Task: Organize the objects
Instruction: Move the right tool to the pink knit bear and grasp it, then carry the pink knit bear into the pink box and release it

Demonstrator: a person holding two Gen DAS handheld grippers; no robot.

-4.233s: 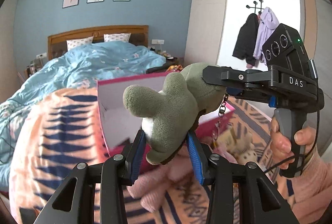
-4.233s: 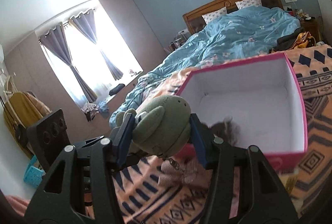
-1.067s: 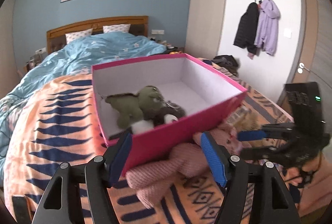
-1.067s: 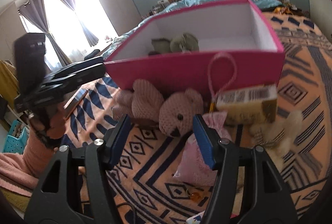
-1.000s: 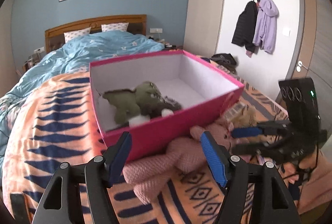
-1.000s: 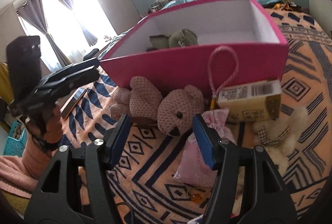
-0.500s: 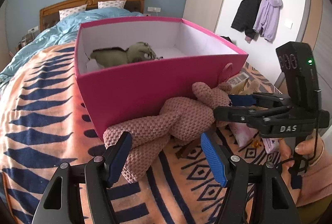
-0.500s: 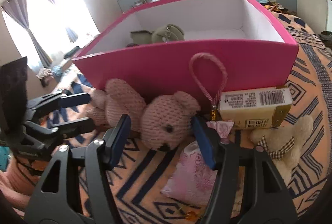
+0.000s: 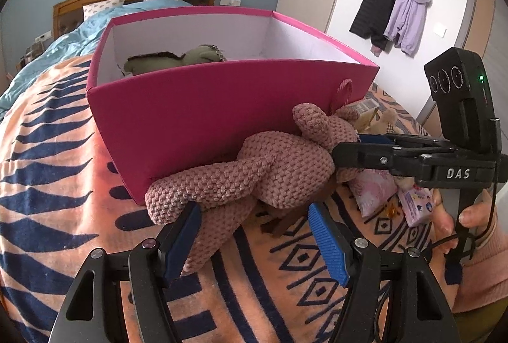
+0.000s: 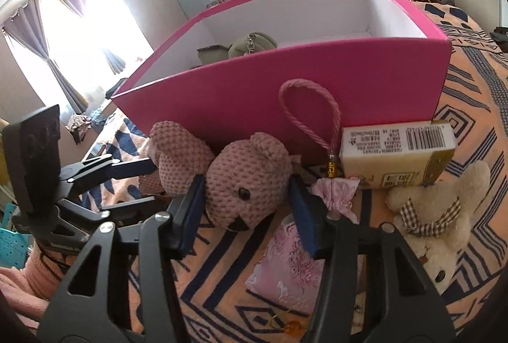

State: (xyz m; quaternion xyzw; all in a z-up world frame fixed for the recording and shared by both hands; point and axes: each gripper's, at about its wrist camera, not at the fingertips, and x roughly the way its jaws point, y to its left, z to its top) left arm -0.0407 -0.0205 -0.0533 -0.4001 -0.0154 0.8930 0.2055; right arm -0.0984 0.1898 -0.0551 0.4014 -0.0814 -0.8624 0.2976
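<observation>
A pink knitted bear (image 9: 270,171) lies on the patterned blanket against the front wall of a pink box (image 9: 222,108). My left gripper (image 9: 254,235) is open around the bear's legs. My right gripper (image 10: 246,200) is open with its pads on either side of the bear's head (image 10: 247,184); it also shows in the left wrist view (image 9: 365,149). A green plush toy (image 10: 250,47) lies inside the box (image 10: 285,89).
Beside the bear lie a pink pouch with a rope loop (image 10: 292,260), a yellow carton (image 10: 397,155) and a cream bear (image 10: 438,216). A small pink packet (image 9: 416,203) lies near the right hand. A bed with a blue duvet (image 9: 63,38) stands behind.
Both grippers have dropped the green plush into the box, then moved down and in. They now straddle the pink bear, the left at its legs, the right at its head.
</observation>
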